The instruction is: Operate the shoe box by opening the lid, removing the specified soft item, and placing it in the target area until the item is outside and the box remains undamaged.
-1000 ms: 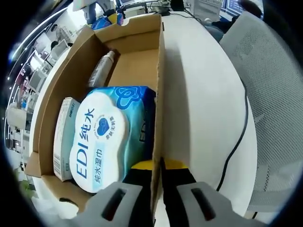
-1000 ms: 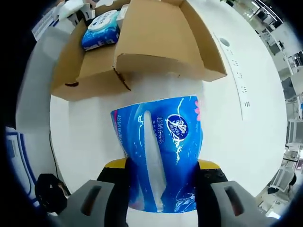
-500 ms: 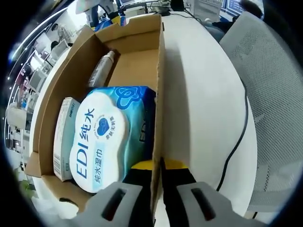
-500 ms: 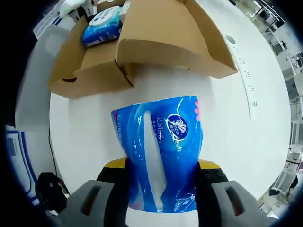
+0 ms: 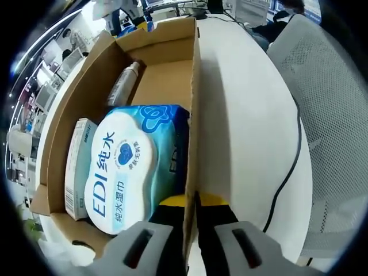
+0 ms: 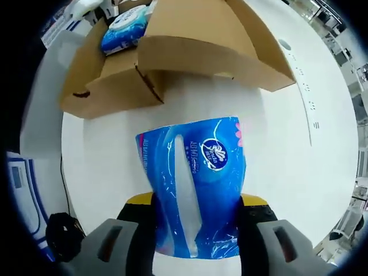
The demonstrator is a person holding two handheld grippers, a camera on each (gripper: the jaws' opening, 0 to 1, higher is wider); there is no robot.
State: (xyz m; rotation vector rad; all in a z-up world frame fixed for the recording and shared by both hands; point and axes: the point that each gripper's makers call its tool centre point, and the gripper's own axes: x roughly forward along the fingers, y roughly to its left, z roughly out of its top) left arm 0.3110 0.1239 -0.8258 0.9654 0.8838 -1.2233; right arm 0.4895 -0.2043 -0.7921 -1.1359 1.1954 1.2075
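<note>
Already out of the box, the soft blue plastic pack of tissues (image 6: 192,190) sits squeezed between the jaws of the right gripper (image 6: 192,241), its long axis running straight ahead along them and its printed face turned up toward the camera. Below and beyond the pack lies the bare white tabletop (image 6: 109,161), so the target area presumably sits directly under the claw, and the coming move looks like a plain lowering and release rather than any reach sideways. Ahead of this claw stands the open brown cardboard shoe box (image 6: 190,34), its flap hanging toward the pack but apart from it. The right hand is clearly the one placed to finish the job. The left gripper (image 5: 190,238) is pinched shut on the near side wall of the cardboard box (image 5: 194,115), one jaw inside and one outside, steadying it. Just ahead and to the inner side of that claw rests a pale teal pack of wet wipes with a white label (image 5: 135,164), then a slim white carton (image 5: 77,167) beyond it against the far wall, and a grey cylindrical bottle (image 5: 123,83) farther forward. On the outer side, a black cable (image 5: 290,167) trails over the table beside a grey mesh chair (image 5: 333,109).
</note>
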